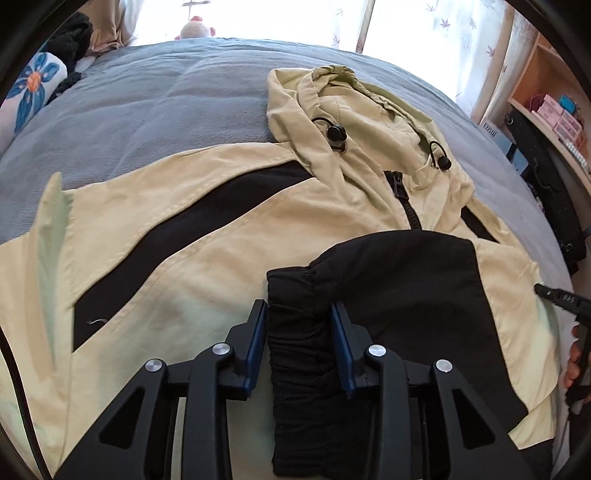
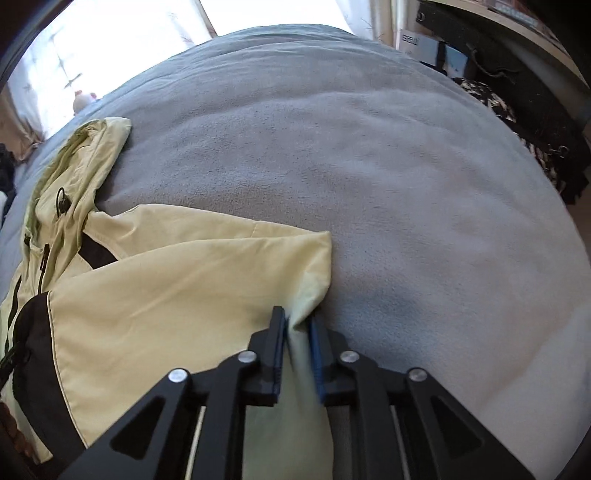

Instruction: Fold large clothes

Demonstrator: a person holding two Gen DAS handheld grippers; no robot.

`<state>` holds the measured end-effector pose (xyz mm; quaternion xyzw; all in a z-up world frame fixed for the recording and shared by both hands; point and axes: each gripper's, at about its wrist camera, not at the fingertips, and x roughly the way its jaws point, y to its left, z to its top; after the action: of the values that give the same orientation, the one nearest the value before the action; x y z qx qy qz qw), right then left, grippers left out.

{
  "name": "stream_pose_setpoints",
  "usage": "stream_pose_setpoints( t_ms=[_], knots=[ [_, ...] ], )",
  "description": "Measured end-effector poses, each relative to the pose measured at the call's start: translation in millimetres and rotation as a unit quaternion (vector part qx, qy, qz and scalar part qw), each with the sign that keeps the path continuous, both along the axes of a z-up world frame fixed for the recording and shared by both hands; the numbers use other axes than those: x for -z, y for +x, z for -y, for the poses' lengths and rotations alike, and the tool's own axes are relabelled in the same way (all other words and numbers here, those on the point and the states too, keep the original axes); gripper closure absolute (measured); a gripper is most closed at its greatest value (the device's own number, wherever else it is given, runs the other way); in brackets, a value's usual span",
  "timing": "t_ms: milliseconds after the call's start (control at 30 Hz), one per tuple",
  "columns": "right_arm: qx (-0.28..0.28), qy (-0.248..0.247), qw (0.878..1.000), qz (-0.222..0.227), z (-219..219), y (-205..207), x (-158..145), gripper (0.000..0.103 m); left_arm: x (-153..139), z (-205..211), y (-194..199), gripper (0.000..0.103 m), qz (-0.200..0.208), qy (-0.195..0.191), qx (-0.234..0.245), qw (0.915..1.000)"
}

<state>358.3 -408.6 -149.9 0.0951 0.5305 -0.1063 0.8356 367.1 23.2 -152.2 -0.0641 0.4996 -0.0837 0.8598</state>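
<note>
A pale yellow hooded jacket [image 1: 207, 236] with black panels lies spread on the grey bed cover [image 1: 147, 110], its hood [image 1: 332, 99] at the far side. A black sleeve is folded across the chest. Its elastic cuff [image 1: 295, 347] fills the gap between the blue pads of my left gripper [image 1: 299, 310], which is shut on it. In the right wrist view the jacket [image 2: 166, 280] lies to the left. My right gripper [image 2: 298, 317] is shut on a pinch of its yellow edge [image 2: 303, 369] beside the bare cover [image 2: 369, 184]. Part of the right gripper's body [image 1: 557, 295] shows at the left view's right edge.
At the bed's far left lie a flower-patterned cloth [image 1: 33, 85] and dark clothes [image 1: 70, 37]. A plush toy [image 1: 194, 29] sits by the bright window. Shelves [image 1: 554, 92] and a black-and-white patterned thing [image 2: 495, 107] stand off the bed's right side.
</note>
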Motion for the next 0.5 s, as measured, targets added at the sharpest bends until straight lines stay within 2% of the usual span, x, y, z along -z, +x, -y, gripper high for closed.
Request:
stream_pose_setpoints(
  t_ms=[133,200,233,333,400,500],
  knots=[
    [0.013,-0.004,1.000,0.021,-3,-15,-21,0.085,-15,-5,-3,0.064,-0.008,0.021,-0.008,0.9997],
    [0.015,0.000,0.999,0.033,-6,-23,-31,0.078,-23,-11,-5,0.062,-0.005,0.024,-0.021,0.9995],
    [0.015,0.003,0.999,0.039,-9,-28,-36,0.072,-29,-14,-7,0.061,-0.001,0.028,-0.029,0.9992],
    [0.000,0.009,0.998,0.058,-25,-41,-49,0.069,-46,-17,-13,0.061,0.032,0.060,-0.055,0.9961],
    [-0.014,-0.008,0.998,0.063,-43,-49,-54,0.069,-54,-15,-17,0.061,0.044,0.064,-0.057,0.9953],
    [-0.057,0.005,0.996,0.072,-76,-58,-58,0.069,-58,-4,-22,0.061,0.043,0.045,-0.040,0.9973]
  ],
)
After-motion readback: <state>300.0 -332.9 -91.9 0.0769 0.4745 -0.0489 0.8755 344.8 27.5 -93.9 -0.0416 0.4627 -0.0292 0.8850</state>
